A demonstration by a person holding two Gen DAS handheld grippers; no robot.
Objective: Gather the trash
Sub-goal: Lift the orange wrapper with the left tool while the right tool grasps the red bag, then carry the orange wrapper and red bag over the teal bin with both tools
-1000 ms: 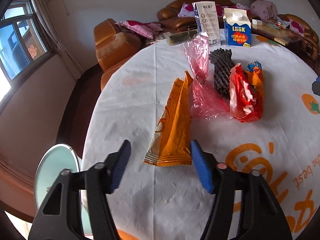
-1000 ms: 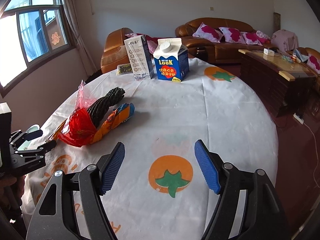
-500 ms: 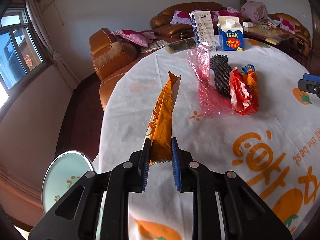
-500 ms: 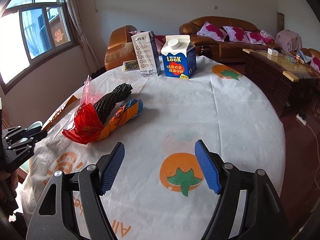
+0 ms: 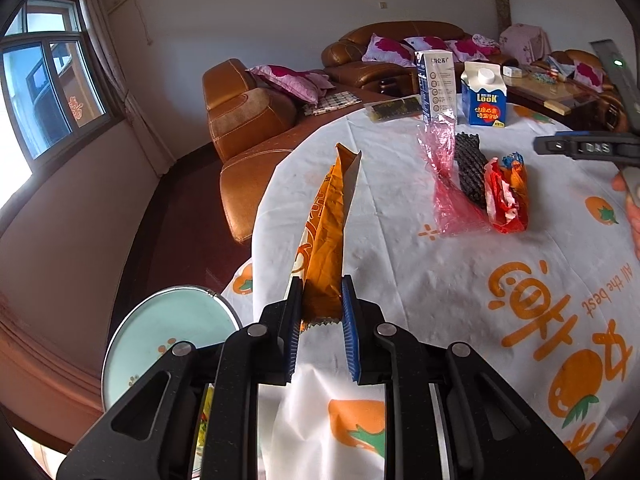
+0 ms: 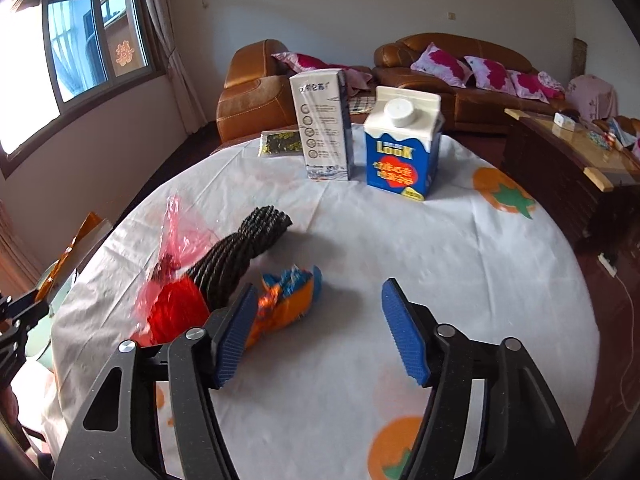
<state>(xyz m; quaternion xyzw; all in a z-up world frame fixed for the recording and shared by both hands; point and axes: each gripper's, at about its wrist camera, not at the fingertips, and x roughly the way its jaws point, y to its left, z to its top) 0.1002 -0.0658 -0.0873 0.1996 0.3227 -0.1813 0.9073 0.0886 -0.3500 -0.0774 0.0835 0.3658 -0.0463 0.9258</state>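
The left gripper [image 5: 320, 316] now has its jaws clamped on the orange snack wrapper [image 5: 326, 240], lifted at frame centre above the table [image 5: 400, 264]. The right gripper [image 6: 320, 332], jaws apart and narrowing, nears the crumpled wrappers [image 6: 280, 304] at lower left.

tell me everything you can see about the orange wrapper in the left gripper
The orange wrapper is a long, flat, glossy snack packet with white print and a zigzag bottom seam. Its far end is torn open, showing a silvery lining. The left gripper pinches its bottom end, and it juts out over the table edge.
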